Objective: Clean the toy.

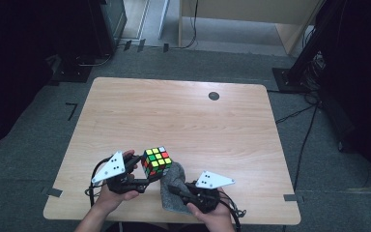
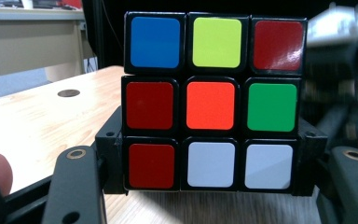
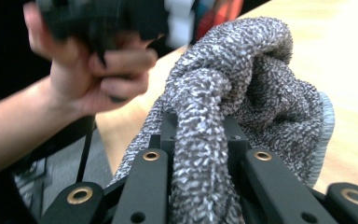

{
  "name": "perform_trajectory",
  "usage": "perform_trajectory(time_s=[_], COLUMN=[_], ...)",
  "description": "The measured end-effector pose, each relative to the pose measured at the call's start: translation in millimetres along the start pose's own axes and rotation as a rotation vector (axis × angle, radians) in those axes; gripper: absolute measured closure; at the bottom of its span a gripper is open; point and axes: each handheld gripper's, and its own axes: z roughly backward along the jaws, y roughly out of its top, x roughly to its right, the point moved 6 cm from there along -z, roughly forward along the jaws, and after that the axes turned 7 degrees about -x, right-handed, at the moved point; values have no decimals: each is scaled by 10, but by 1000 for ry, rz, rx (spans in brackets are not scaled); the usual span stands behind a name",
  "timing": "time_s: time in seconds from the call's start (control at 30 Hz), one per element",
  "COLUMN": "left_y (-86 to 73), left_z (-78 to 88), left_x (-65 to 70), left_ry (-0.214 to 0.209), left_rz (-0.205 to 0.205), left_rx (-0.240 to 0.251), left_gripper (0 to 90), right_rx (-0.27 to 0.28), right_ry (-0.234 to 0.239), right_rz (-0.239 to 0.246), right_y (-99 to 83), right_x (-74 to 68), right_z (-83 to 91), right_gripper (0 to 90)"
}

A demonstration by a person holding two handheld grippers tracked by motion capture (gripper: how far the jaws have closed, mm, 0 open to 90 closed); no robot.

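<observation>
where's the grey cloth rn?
The grey cloth is clamped in the right gripper near the table's front edge in the high view, just right of the cube held by the left gripper.

This looks like a lab or recording room. A lone wooden table (image 1: 183,121) stands on grey carpet (image 1: 24,164). Black stands (image 1: 314,43) and loose cables (image 1: 304,145) surround it.

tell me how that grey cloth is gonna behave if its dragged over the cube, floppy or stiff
Probably floppy: the grey cloth bunches and droops in folds around the right gripper, which is shut on it. Its nubby looped weave should drag rather than slip on the cube. It looks light, so it likely won't shift the cube, clamped in the left gripper.
</observation>
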Motion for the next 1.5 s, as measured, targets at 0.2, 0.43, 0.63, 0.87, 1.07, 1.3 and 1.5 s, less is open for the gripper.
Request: perform_trajectory(time_s=[0.2,0.43,0.63,0.87,1.07,1.3,1.5], left_y=[-60,-78,-68,-70,-58,-86,-120], left_z=[-150,-159,-85,-118,-74,-53,-102], left_x=[119,85,2,68,5,-35,3], left_ry=[19,48,74,50,77,66,76], left_rz=[-32,-29,-22,-41,-30,-37,-68], left_rx=[-55,-66,-64,-73,-63,-76,-115], left_gripper=[342,342,342,342,342,342,342], right_rx=[24,73,171,272,112,174,241], right_ry=[10,-89,-198,-222,-140,-165,-144], right_rz=[85,-28,-182,-70,99,86,68], right_y=[19,2,13,139,-11,87,158], right_x=[-269,4,336,314,112,129,137], right_z=[-207,-97,161,342,-4,115,258], right_gripper=[778,786,788,783,782,773,769])
